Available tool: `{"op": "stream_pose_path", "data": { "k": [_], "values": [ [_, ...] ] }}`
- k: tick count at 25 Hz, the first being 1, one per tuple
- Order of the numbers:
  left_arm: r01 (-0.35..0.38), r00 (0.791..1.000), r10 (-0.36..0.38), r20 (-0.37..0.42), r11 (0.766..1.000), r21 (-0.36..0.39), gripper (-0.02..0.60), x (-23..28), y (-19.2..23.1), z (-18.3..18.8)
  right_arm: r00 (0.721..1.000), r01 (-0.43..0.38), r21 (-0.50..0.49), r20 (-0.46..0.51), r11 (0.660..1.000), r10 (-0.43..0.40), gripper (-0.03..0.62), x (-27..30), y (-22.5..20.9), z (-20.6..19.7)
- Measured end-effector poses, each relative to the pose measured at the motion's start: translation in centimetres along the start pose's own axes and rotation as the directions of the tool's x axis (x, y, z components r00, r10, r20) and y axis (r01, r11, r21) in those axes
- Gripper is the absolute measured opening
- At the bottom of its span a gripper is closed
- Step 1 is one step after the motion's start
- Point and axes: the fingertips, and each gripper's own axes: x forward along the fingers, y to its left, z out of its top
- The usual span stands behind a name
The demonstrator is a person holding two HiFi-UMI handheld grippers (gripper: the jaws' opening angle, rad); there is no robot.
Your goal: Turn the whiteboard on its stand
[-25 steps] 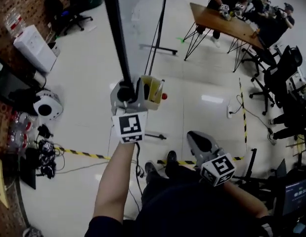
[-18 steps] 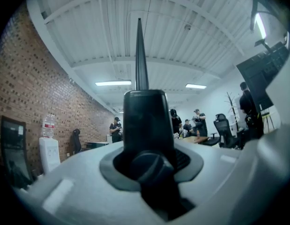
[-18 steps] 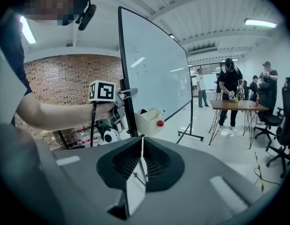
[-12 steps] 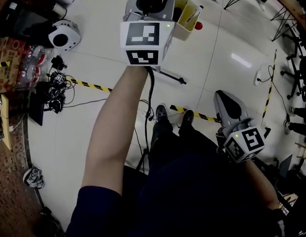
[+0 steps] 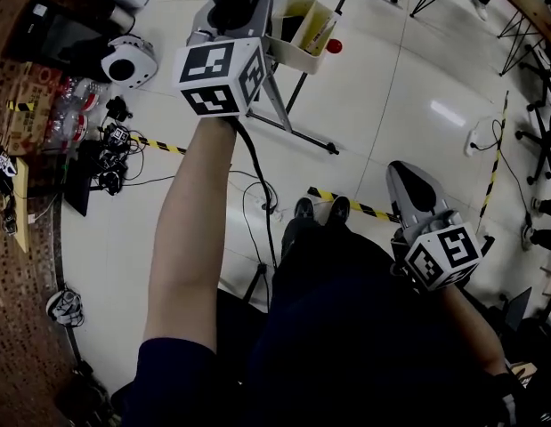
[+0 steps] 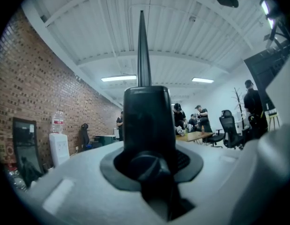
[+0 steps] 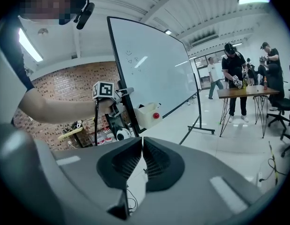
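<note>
While the whiteboard (image 7: 154,74) stands upright on its floor stand (image 7: 201,128), a broad white panel in the right gripper view, the turn looks only just set up. The grip on the board's edge is made, and the swing itself seems not yet begun. Next, I judge, the left arm must push or pull that edge around the board's pivot. It should go steadily, so the frame does not slip from the pads and the stand does not shift. A pale tray (image 5: 302,20) with a red cap (image 5: 333,46) hangs on the frame just beside the grip and could be bumped.

The left gripper (image 5: 230,3) has just been closing its jaws further. They are nearly together, pinching the board's thin black frame edge (image 6: 144,55), which runs up between them in the left gripper view. The right gripper (image 5: 401,174) hangs low beside the person's body, well apart from the board, with its jaws pressed together on nothing.
</note>
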Motion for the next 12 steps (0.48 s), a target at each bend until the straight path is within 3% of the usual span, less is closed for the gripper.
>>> {"op": "stream_pose_path", "data": {
  "k": [12],
  "values": [
    [0.034,0.999,-0.034,0.031,0.999,-0.007,0.133,-2.9,-3.7,0.1,1.0,0.003,-0.059,-0.018,0.998,-0.004,0.017,1.3,3.0,0.1]
  ]
}}
